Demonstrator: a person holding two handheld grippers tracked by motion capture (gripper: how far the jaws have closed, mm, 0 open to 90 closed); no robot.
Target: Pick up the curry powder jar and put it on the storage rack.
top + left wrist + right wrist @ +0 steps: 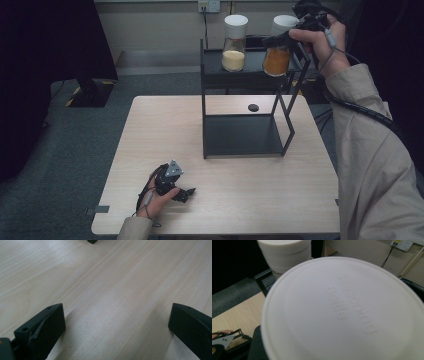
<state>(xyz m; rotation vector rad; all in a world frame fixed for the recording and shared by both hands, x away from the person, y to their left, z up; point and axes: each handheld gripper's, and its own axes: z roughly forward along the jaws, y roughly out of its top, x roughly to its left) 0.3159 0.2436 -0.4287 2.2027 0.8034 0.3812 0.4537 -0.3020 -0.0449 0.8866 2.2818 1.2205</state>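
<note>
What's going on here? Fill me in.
A person works two handheld grippers at a wooden table. The right gripper is shut on a seasoning bottle of orange powder at the top shelf of a black rack, beside a second bottle of pale yellow powder. Whether the held bottle rests on the shelf is unclear. The left gripper rests on the table near the front edge, fingers open, holding nothing.

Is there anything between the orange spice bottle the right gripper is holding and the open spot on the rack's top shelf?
Nothing visible. The orange spice bottle hangs over the top shelf, and the yellow bottle stands apart, leftward.
</note>
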